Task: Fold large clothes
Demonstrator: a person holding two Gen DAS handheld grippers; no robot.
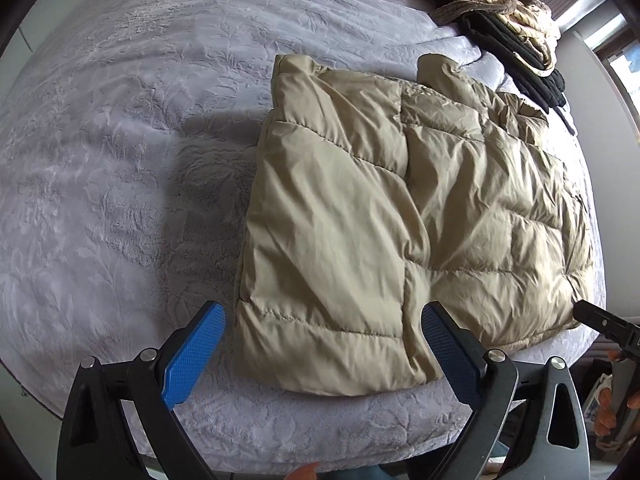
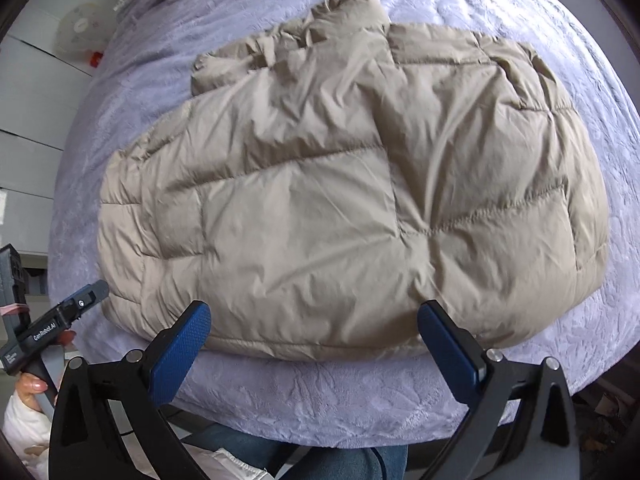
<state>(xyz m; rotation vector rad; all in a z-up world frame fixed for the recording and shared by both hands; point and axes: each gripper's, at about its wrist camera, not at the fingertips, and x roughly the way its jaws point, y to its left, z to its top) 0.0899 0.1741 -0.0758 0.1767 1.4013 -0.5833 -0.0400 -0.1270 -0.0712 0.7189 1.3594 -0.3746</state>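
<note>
— Starting with the biggest thing: the bed under its grey-lilac embossed plush blanket (image 1: pixel 120 160) is soft and gives way, so anything pressed on it will sink and drag the cover along.

— And the beige quilted puffer jacket (image 2: pixel 340 184)?

— It lies flat on that blanket near the front edge of the bed, its hem just ahead of both tools. It looks partly folded, with one panel laid over the body, though I cannot say how many layers there are. The shell looks slick and the filling springy, so I would expect a fold to puff open or slide apart once let go.

— What else is on the bed?

— A heap of striped cream and black clothes (image 1: pixel 500 12) at the far side, well apart from the jacket. A wide sweep could push the jacket towards it.

— The tools?

— The left tongs (image 1: pixel 324 350) stand spread wide with nothing between the blue pads, hovering at the jacket's near left corner. The right tongs (image 2: pixel 314 340) are likewise spread wide and empty, straddling the hem without gripping it.

— So the main risk?

— Pinching only the top skin. If either pair catches a thin pleat of fabric, the padding beneath would likely stay put and the fold come out lopsided. Biting too deep might also catch the blanket.
</note>
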